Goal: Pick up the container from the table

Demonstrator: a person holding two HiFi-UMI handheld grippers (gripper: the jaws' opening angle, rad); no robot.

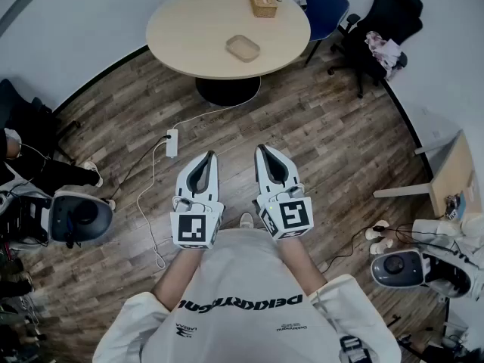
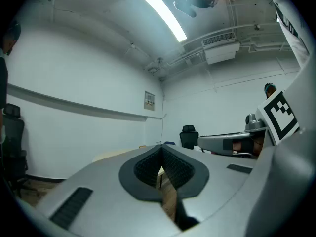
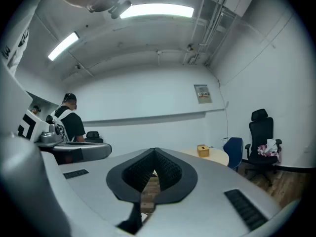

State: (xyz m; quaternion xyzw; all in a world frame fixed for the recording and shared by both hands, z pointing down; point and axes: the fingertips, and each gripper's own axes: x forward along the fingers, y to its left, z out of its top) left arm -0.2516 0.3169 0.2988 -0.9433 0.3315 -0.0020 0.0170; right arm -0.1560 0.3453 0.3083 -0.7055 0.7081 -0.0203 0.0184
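Left gripper (image 1: 209,157): We hold it in the lower centre of the head view, close to our torso, pointing up the frame toward the table. In the left gripper view (image 2: 161,149) its jaws are together, tips meeting. Nothing sits between them; only wood floor shows through the hollow behind the tips.
Right gripper (image 1: 262,151): It is just beside the left one, on its right and parallel to it. In the right gripper view (image 3: 154,152) its jaws are likewise together at the tips, with nothing gripped.
Marker cubes: One sits at the rear of each gripper, next to our shirt.
Container (image 1: 243,48): A shallow tan tray with rounded corners. It lies flat on the table, right of the tabletop's centre and toward its lower edge in the head view, well apart from both grippers.
Table (image 1: 189,29): Round, light wood top on a dark base, in the upper centre of the head view. We also see its edge at the right in the right gripper view (image 3: 219,157).
Wooden box (image 1: 262,0): It stands at the upper right rim of the tabletop, apart from the container. It also appears in the right gripper view (image 3: 202,150).
Chairs: A blue chair (image 1: 327,10) is just right of the table; a black chair (image 1: 386,21) is further right.
Floor: Dark wood planks. A white power strip (image 1: 172,143) with its cable lies between the table base and the left gripper.
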